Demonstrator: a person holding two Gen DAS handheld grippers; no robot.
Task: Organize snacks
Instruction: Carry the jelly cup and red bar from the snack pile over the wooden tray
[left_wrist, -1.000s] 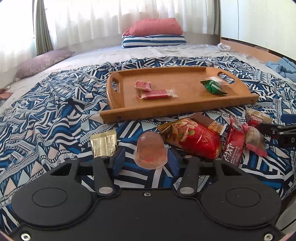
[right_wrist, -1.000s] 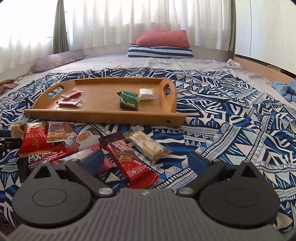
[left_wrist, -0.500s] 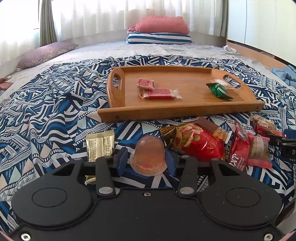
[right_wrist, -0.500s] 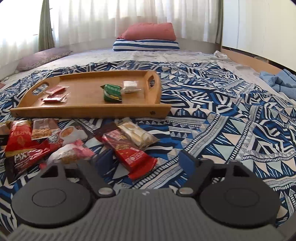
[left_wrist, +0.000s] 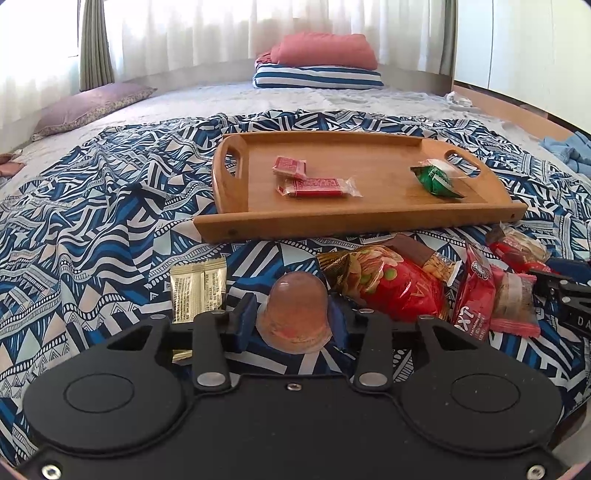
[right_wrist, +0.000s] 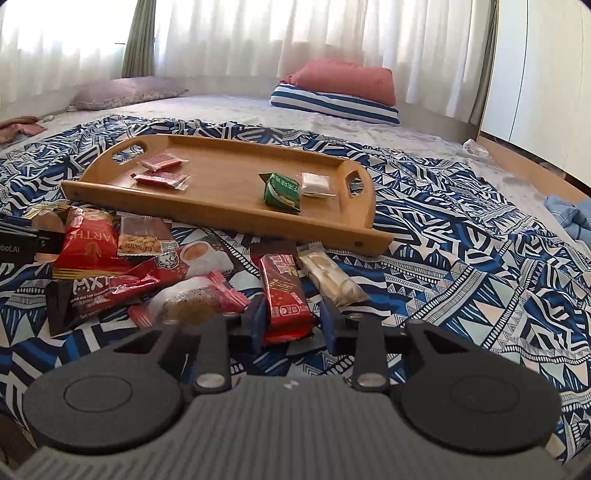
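Note:
My left gripper (left_wrist: 293, 321) is shut on a clear pink jelly cup (left_wrist: 295, 314), held above the patterned bedspread. My right gripper (right_wrist: 293, 321) is closed around the near end of a red snack bar (right_wrist: 284, 291) that lies on the bedspread. The wooden tray (left_wrist: 354, 221) sits ahead in both views (right_wrist: 229, 225). It holds two red packets (left_wrist: 314, 184), a green packet (left_wrist: 436, 181) and a white packet (right_wrist: 314, 182). A pile of loose snacks lies before the tray: a red chip bag (left_wrist: 391, 284), a red coffee sachet (right_wrist: 147, 273) and a pale wafer pack (right_wrist: 332, 277).
A gold sachet (left_wrist: 199, 284) lies left of my left gripper. Pillows (left_wrist: 317, 62) lie at the far end of the bed. A blue cloth (right_wrist: 569, 214) lies at the right edge. The bed frame edge (left_wrist: 517, 114) runs along the right.
My right gripper has moved left over the red snack bar and its fingers have closed in around it. My left gripper keeps hold of the jelly cup and has shifted slightly left.

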